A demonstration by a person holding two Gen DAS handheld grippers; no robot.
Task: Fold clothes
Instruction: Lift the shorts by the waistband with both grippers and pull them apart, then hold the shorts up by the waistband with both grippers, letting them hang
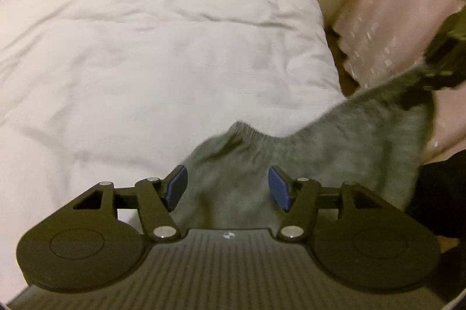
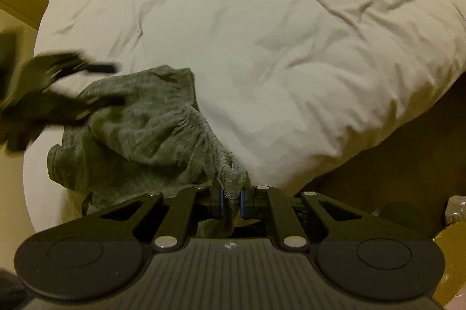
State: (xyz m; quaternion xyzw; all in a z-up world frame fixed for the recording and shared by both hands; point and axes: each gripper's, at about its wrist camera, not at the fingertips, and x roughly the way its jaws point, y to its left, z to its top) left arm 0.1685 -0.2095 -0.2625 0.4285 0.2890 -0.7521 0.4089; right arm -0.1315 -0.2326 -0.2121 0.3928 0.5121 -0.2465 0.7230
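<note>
1. A grey garment (image 2: 139, 135) lies bunched near the edge of a bed covered by a white duvet (image 2: 291, 48), one part lifted off the bedding and the rest in a loose heap on it.

2. The right gripper (image 2: 231, 198) has its fingers closed on a gathered, ribbed edge of the garment, which looks like an elastic waistband; a wad of cloth fills the narrow gap between the blue pads (image 2: 243, 200).

3. The left gripper (image 1: 227, 189) hovers over the grey cloth with its fingers spread wide and nothing between them. The right wrist view shows it blurred at the far side of the heap, too smeared to tell whether it touches the cloth.

4. In the left wrist view the garment (image 1: 320, 158) stretches up and to the right toward the right gripper's dark frame, its top edge drawn fairly taut while the middle sags.

5. The cloth looks like a soft, light knit that drapes and creases freely. It will likely not hold any shape by itself and should need spreading flat on the duvet before a fold can be made.

6. The ribbed band appears to be the firmest part and the best place to grip. A second hold further along the same band, well apart from the first, would probably let the garment hang straight.

7. A pink curtain (image 1: 378, 4) hangs beside the bed.
</note>
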